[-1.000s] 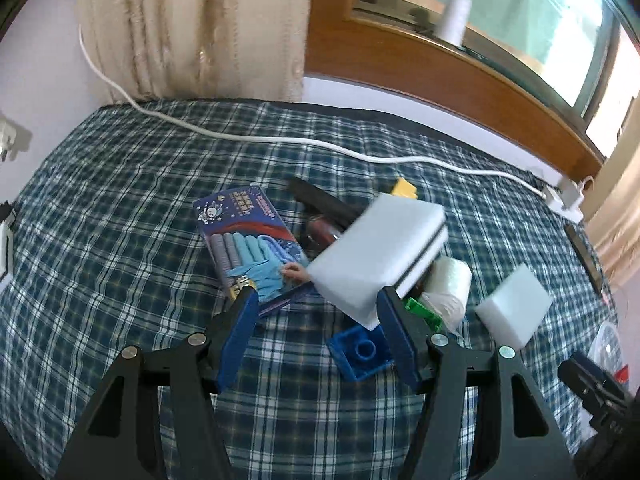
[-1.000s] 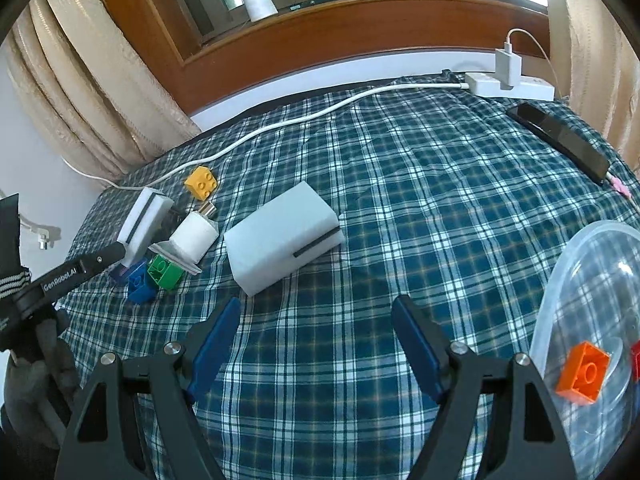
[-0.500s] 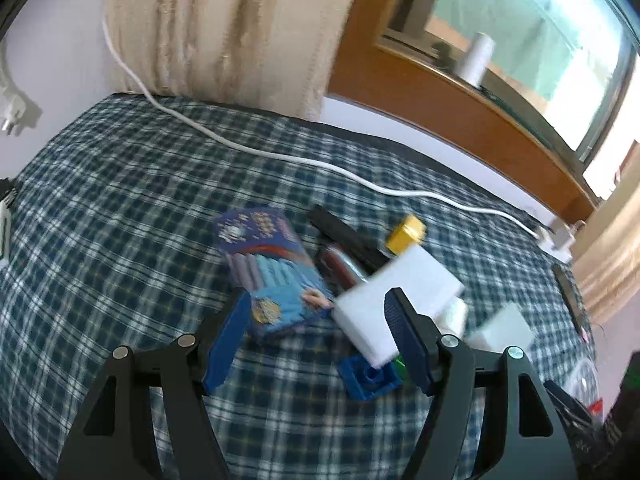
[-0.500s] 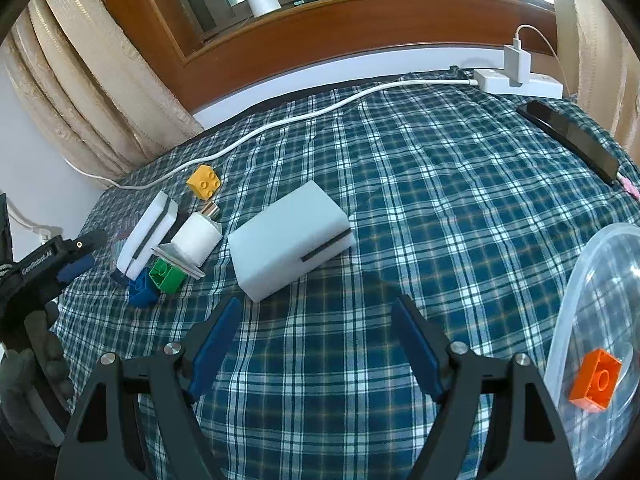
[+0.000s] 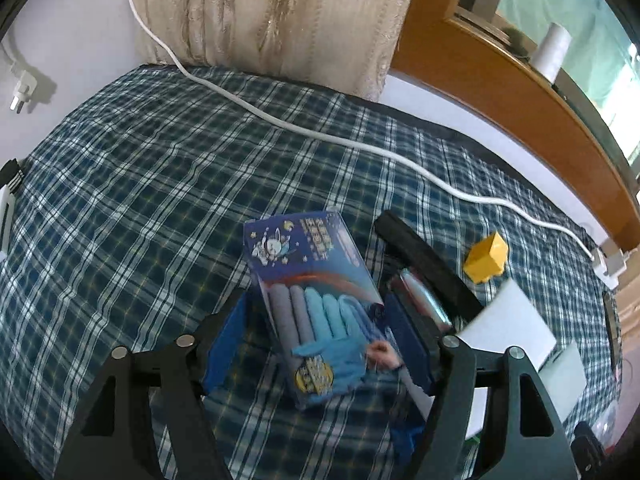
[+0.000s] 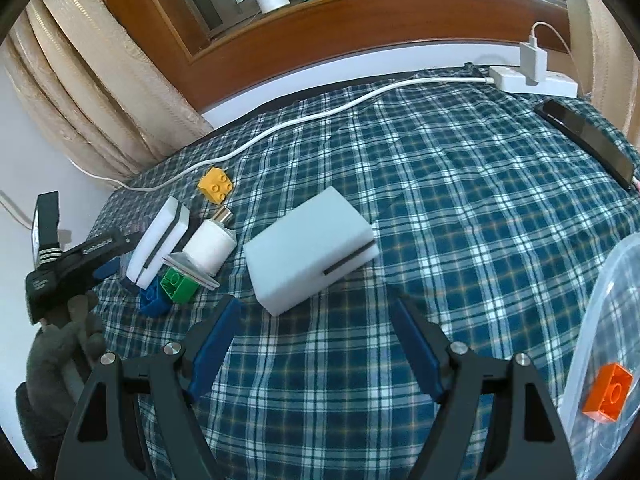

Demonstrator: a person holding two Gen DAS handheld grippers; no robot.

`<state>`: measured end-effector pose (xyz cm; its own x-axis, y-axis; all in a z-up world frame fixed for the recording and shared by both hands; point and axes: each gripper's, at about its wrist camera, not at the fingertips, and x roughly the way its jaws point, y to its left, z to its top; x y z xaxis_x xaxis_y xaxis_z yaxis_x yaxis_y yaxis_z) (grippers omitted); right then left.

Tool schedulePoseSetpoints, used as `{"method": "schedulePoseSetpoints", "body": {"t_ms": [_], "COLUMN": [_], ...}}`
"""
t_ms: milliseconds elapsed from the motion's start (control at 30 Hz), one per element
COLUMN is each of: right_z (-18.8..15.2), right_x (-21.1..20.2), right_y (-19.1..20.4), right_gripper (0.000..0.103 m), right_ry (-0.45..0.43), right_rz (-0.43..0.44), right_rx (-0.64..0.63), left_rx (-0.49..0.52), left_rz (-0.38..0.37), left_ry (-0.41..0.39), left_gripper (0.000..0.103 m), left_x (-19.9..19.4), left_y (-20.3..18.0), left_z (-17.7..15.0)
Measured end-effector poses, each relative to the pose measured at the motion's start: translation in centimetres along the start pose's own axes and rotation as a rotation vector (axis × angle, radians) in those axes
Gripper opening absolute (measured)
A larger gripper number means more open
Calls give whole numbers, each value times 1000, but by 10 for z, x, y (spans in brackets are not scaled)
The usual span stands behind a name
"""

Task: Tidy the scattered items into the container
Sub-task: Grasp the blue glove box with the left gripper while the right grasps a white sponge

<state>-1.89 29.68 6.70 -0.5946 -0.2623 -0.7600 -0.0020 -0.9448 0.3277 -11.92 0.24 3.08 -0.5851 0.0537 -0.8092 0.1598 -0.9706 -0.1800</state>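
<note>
My left gripper is open, its fingers on either side of a blue glove packet that lies on the plaid cloth. A white sponge, a black bar, a metal tube and a yellow brick lie to its right. My right gripper is open and empty, just in front of a large white sponge. The clear container at the right holds an orange brick. The left gripper also shows in the right wrist view.
A second white sponge, a white roll, green brick, blue brick and yellow brick cluster at the left. A white cable, power strip and black phone lie at the back.
My left gripper has let go of the white sponge, swung left and come down around the glove packet. My right gripper has edged closer to the large sponge.
</note>
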Motion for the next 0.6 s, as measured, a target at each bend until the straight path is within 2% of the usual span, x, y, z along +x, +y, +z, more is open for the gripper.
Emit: {"method": "schedulePoseSetpoints", "body": {"t_ms": [233, 600], "right_z": [10, 33], "right_x": [16, 55], "right_y": [1, 1], "right_gripper": [81, 81], "right_ry": [39, 76], "right_rz": [33, -20], "right_rx": [40, 105], "left_rx": [-1, 56], "left_rz": [15, 33], "left_ry": [23, -16], "left_gripper": [77, 79], "left_x": [18, 25], "left_y": [-5, -9], "left_z": [7, 10]}}
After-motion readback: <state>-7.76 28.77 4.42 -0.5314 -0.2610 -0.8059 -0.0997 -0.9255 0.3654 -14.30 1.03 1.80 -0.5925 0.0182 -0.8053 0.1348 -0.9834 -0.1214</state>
